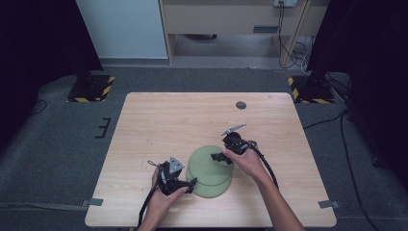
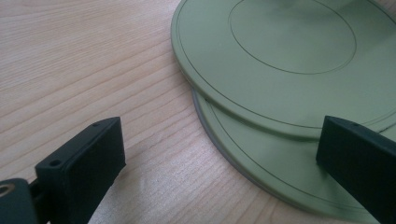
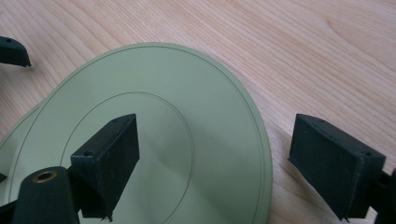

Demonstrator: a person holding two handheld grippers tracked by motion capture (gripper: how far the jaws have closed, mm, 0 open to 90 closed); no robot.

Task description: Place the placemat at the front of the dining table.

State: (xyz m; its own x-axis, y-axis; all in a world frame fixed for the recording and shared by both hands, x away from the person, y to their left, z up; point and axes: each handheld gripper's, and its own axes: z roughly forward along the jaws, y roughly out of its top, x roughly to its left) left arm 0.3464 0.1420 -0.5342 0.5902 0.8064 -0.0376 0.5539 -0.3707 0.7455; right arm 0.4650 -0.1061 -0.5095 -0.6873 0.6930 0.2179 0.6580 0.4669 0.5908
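High view: two stacked green plates (image 1: 210, 172) near the table's (image 1: 159, 120) front edge.
Left gripper (image 1: 191, 184): open at the plates' 8 o'clock rim.
Right gripper (image 1: 220, 157): open, straddling the top plate's 2 o'clock rim.
Free room: bare wood toward 12 o'clock.

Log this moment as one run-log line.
scene: two stacked green plates on wooden table | left hand-held gripper: open, astride lower plate's rim | right hand-held gripper: open, astride top plate's rim

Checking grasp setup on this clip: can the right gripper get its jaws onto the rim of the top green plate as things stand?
Probably yes. The right gripper is open and straddles the top green plate's rim, one jaw over the plate, the other over bare table. Nothing sits between them; the left gripper waits at the opposite edge.
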